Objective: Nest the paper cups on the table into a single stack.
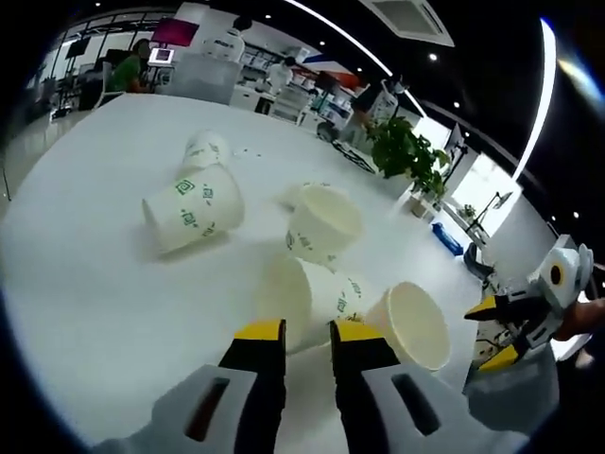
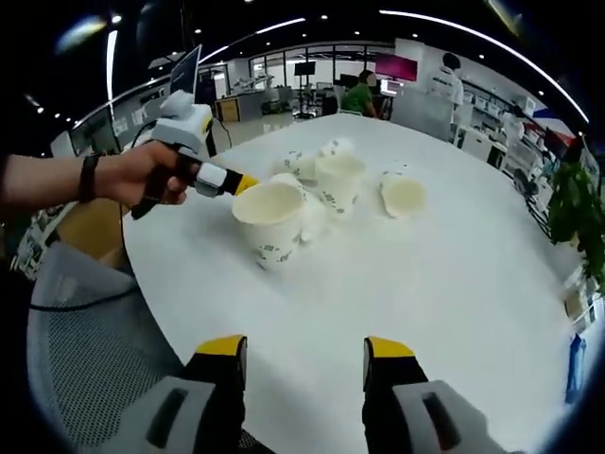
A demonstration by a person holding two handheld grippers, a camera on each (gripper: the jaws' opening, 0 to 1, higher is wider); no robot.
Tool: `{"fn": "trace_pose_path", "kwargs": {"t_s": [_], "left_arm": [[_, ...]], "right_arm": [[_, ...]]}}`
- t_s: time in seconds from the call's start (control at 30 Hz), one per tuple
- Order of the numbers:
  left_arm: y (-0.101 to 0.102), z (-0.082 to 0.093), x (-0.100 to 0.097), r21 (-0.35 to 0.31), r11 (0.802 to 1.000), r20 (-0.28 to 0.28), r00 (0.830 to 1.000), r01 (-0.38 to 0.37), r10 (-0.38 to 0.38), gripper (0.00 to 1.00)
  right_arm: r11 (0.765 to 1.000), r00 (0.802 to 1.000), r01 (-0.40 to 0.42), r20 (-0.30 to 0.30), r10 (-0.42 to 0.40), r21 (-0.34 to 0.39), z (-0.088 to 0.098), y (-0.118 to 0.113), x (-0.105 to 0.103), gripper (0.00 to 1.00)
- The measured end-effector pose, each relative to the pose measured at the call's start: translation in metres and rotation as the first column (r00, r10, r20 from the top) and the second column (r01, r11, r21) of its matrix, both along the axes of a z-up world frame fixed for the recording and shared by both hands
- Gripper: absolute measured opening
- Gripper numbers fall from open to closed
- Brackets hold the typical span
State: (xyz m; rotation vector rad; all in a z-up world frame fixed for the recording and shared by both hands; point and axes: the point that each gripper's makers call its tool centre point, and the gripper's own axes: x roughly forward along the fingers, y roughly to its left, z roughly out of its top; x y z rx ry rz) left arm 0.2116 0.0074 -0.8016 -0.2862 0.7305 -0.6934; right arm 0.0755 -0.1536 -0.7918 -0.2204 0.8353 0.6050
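opposing low views, shared cups (image 1: 312, 274) on table (image 2: 454, 274)

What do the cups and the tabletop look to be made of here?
Cups: likely paper, matte white with green printed marks, thin walls and a rolled rim. Table: smooth white top, probably laminate or painted board; a faint sheen reflects the ceiling lights, so the exact material stays open.

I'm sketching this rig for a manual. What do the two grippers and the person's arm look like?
Both grippers, left and right, have black jaws with yellow tips on grey bodies. In the right gripper view, the left one has a white housing. The hand holding it wears a dark wristband.
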Motion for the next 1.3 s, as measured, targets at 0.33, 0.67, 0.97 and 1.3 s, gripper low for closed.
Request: {"fn": "trace_pose_path", "kwargs": {"t_s": [0.33,0.67,0.97,1.3], "left_arm": [[0.005,-0.004,0.003,-0.015,1.0,-0.001,1.0,0.018,-0.018,0.03],[0.013,0.006,-0.007,-0.028,1.0,0.021,1.0,-0.004,0.005,0.0],[0.038,0.013,-0.009,-0.025,0.999,0.048,0.998,-0.046,0.047,0.0],[0.061,0.023,-0.019,-0.025,0.996,0.081,0.993,-0.08,0.082,0.0]], "right_arm": [[0.997,0.997,0.069,-0.022,-0.068,0.024,-0.004,-0.014,-0.011,0.48],[0.997,0.997,0.077,-0.031,-0.076,0.024,-0.007,-0.008,-0.011,0.47],[0.998,0.997,0.062,-0.041,-0.061,0.031,-0.012,0.003,-0.008,0.47],[0.999,0.999,0.045,-0.03,-0.044,0.031,-0.013,0.013,0.003,0.46]]}}
